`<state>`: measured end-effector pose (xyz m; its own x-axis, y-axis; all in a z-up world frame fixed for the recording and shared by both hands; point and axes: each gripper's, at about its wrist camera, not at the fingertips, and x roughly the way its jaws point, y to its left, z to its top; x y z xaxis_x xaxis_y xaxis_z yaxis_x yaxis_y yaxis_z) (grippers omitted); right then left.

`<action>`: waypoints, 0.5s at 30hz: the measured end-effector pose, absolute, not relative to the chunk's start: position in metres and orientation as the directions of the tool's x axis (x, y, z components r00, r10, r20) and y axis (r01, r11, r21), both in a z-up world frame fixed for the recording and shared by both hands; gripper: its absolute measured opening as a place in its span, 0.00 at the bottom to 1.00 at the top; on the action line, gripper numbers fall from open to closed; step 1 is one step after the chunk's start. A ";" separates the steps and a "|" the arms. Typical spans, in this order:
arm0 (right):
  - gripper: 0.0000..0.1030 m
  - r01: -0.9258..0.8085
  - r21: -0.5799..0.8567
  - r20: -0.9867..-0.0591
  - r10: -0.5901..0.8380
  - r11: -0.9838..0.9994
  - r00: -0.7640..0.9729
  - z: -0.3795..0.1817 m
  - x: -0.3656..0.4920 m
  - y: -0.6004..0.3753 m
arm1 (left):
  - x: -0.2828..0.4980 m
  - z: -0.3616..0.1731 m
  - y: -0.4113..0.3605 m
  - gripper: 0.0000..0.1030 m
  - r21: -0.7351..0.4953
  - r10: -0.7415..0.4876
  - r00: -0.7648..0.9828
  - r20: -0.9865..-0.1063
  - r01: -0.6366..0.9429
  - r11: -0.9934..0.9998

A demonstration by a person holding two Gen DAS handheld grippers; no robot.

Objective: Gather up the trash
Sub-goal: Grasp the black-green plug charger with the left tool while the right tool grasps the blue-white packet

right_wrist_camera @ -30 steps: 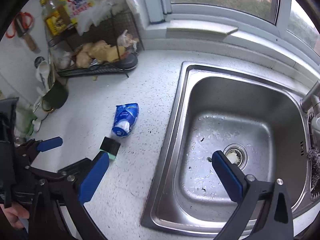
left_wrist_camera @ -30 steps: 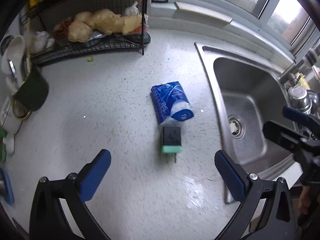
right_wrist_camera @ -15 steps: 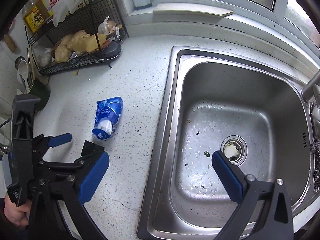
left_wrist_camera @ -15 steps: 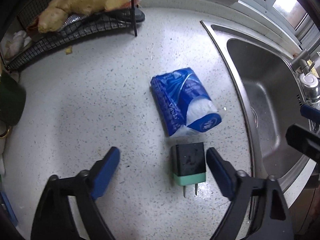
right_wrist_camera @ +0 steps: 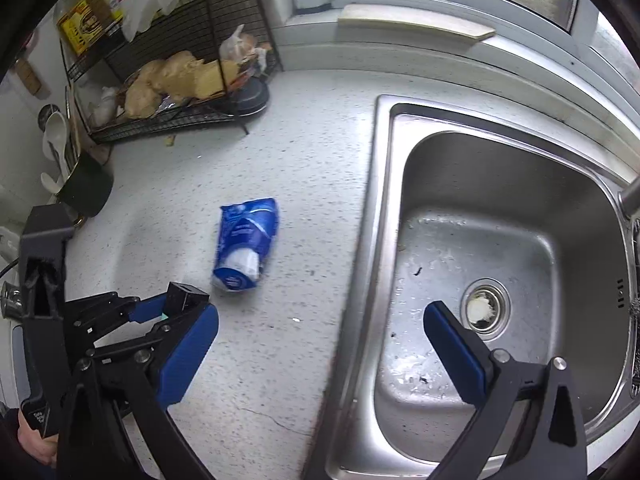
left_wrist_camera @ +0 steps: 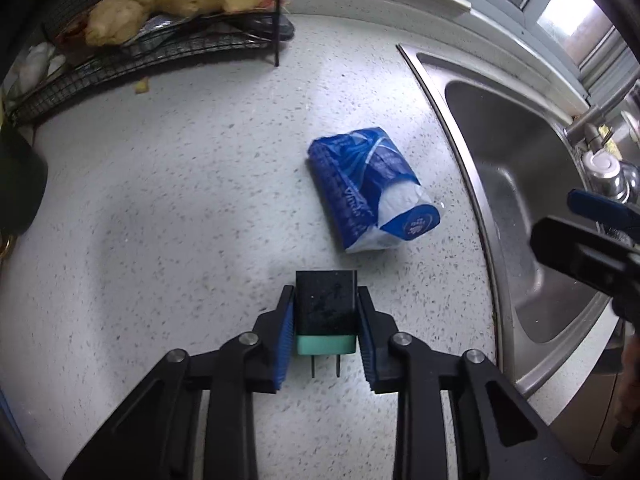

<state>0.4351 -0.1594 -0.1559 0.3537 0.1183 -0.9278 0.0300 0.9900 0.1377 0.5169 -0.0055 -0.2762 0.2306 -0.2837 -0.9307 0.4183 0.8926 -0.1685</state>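
A black plug adapter with a mint-green end (left_wrist_camera: 325, 312) lies on the speckled counter, prongs toward the camera. My left gripper (left_wrist_camera: 325, 300) is shut on it, blue pads on both sides; it also shows in the right wrist view (right_wrist_camera: 176, 307). A blue and white tissue pack (left_wrist_camera: 370, 194) lies just beyond it, also in the right wrist view (right_wrist_camera: 246, 246). My right gripper (right_wrist_camera: 320, 352) is open and empty, held above the sink's left rim.
The steel sink (right_wrist_camera: 492, 216) takes up the right side, with scraps in its drain (right_wrist_camera: 482, 308). A black wire rack (left_wrist_camera: 160, 40) with ginger stands at the back left. A dark green cup (right_wrist_camera: 86, 190) stands at the left. The window ledge (right_wrist_camera: 416, 26) runs behind.
My left gripper has dropped toward the counter and closed its fingers onto the plug adapter. My right gripper has drifted slightly and stays open.
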 end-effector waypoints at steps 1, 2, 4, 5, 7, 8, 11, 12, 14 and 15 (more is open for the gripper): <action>1.00 0.027 0.143 -0.929 0.125 0.989 0.349 -0.157 0.437 -0.157 | 0.516 -0.273 0.000 0.25 -0.180 -0.295 0.233 -0.927 0.412 0.893; 1.00 0.024 0.147 -0.929 0.130 0.989 0.347 -0.157 0.438 -0.155 | 0.515 -0.271 0.004 0.25 -0.187 -0.301 0.236 -0.924 0.408 0.894; 1.00 0.016 0.161 -0.929 0.146 0.987 0.341 -0.158 0.443 -0.151 | 0.512 -0.264 0.015 0.25 -0.198 -0.309 0.241 -0.920 0.394 0.898; 1.00 0.009 0.166 -0.928 0.153 0.986 0.338 -0.158 0.445 -0.148 | 0.511 -0.261 0.020 0.25 -0.197 -0.305 0.244 -0.920 0.386 0.901; 1.00 -0.006 0.166 -0.927 0.158 0.986 0.339 -0.158 0.449 -0.141 | 0.511 -0.254 0.031 0.25 -0.197 -0.301 0.253 -0.920 0.367 0.909; 1.00 -0.013 0.168 -0.927 0.162 0.986 0.339 -0.158 0.451 -0.138 | 0.512 -0.249 0.038 0.25 -0.204 -0.305 0.259 -0.916 0.355 0.912; 1.00 -0.021 0.184 -0.930 0.181 0.983 0.321 -0.163 0.462 -0.130 | 0.512 -0.242 0.050 0.25 -0.194 -0.295 0.278 -0.914 0.340 0.920; 1.00 -0.025 0.184 -0.932 0.182 0.983 0.313 -0.165 0.465 -0.127 | 0.514 -0.240 0.055 0.25 -0.187 -0.288 0.286 -0.914 0.335 0.924; 1.00 -0.036 0.183 -0.935 0.185 0.982 0.303 -0.169 0.472 -0.121 | 0.515 -0.240 0.062 0.25 -0.182 -0.282 0.295 -0.913 0.324 0.928; 1.00 -0.042 0.183 -0.937 0.187 0.982 0.296 -0.172 0.476 -0.118 | 0.518 -0.240 0.066 0.25 -0.178 -0.277 0.300 -0.913 0.318 0.931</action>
